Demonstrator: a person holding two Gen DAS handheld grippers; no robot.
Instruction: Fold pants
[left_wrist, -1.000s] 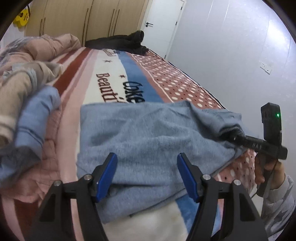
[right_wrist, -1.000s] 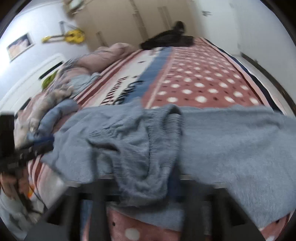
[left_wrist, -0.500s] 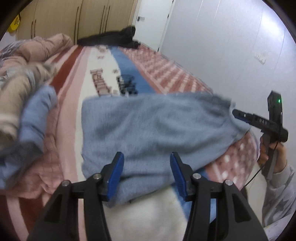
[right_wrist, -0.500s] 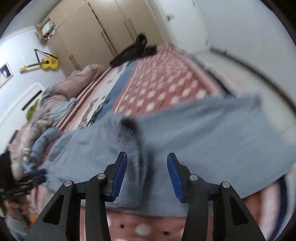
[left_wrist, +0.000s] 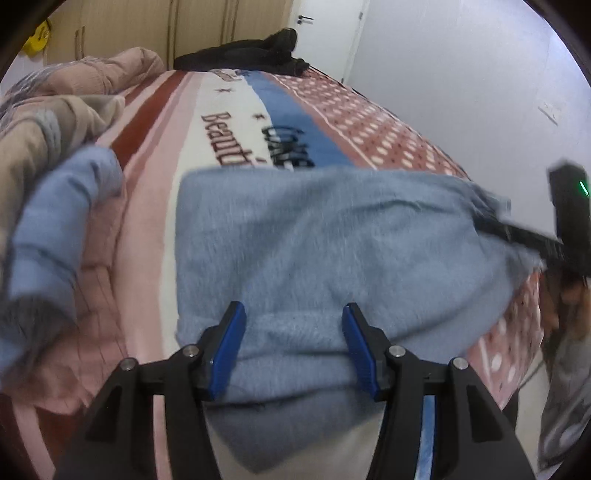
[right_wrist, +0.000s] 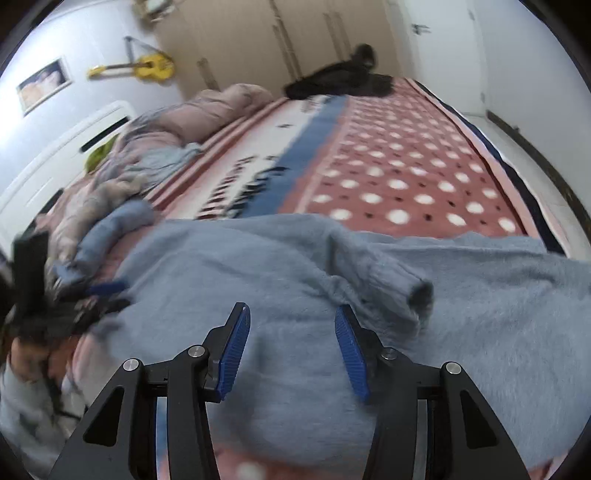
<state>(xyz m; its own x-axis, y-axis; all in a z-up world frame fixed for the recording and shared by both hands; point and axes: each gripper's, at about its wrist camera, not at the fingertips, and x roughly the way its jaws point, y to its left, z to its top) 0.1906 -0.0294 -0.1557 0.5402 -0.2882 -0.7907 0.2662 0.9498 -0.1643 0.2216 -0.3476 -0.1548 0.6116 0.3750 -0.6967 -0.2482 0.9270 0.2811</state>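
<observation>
Here the bed carries everything, its patterned blanket running away toward the wardrobe, and the pants lie spread across its near end, a pale blue fleecy slab already doubled over at least once. A heap of other clothes sits to the left of the pants, well clear of them.

The step in hand looks like a mid-fold pause: one layer is laid flat and a cuffed end lies curled on top of the pants, not yet squared. The next move probably calls for pinching a near edge or that stray cuffed end and carrying it over so the layers line up.

The left tool hovers over the near edge of the pants, its blue pads wide apart with nothing between them. The right tool is likewise spread wide above the pants and grips nothing.

Motion blur softens both views. The near hem of the pants drops behind the tools' black frames, so how many layers there are cannot be told. The right side of the pants runs out of the right wrist view.
</observation>
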